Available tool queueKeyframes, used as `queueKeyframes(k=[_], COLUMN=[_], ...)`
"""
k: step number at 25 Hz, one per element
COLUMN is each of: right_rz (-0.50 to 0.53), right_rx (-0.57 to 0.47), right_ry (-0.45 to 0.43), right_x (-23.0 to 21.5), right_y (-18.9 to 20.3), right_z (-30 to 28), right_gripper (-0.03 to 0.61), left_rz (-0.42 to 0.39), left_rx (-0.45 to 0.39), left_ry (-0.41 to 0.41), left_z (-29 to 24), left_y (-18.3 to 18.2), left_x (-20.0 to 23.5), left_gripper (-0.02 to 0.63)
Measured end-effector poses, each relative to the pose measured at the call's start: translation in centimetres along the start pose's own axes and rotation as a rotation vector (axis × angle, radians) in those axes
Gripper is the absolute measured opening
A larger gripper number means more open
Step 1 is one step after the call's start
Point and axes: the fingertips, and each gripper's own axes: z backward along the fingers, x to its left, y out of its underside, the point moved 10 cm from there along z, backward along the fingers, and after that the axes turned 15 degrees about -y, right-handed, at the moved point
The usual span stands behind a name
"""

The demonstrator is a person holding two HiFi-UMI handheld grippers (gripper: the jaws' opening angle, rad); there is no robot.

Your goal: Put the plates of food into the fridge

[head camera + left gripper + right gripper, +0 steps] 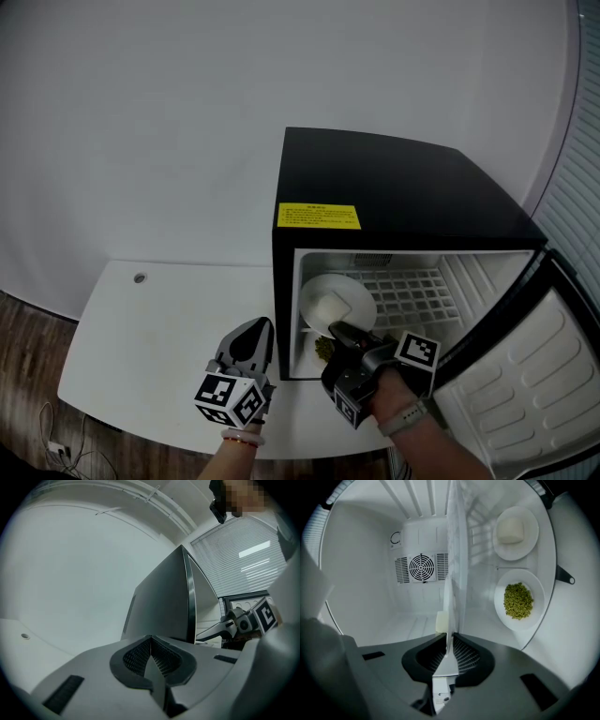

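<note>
The black mini fridge (pixel 394 187) stands open on the white table (pixel 159 337). My right gripper (pixel 339 330) reaches into its opening, shut on the rim of a white plate (pixel 333 302) that carries a pale block of food. In the right gripper view that plate (pixel 451 597) shows edge-on between the jaws (pixel 451 644), with the pale block (pixel 440 621) beside it. Two more plates lie inside the fridge, one with a white block (pixel 511 531) and one with green peas (pixel 518 601). My left gripper (pixel 251 328) hangs shut and empty left of the fridge (pixel 164 602).
The fridge door (pixel 525 375) swings open to the right. A wire shelf (pixel 412 295) spans the upper compartment, and a fan grille (pixel 422 567) sits in the back wall. The white table ends at a curved front edge over wood floor (pixel 28 356).
</note>
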Motion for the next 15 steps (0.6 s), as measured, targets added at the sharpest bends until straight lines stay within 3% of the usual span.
queueKeyframes(k=[13, 15], right_rz=[0.104, 0.104], right_rx=[0.044, 0.065], right_ry=[-0.060, -0.053], right_x=[0.13, -0.26], right_y=[0.42, 0.66], right_z=[0.02, 0.03], right_gripper=[0.151, 0.213], left_rz=[-0.003, -0.003], left_rx=[0.010, 0.009], left_ry=[0.003, 0.003], left_z=[0.76, 0.83], left_y=[0.17, 0.17], left_x=[0.12, 0.12], left_gripper=[0.008, 0.008])
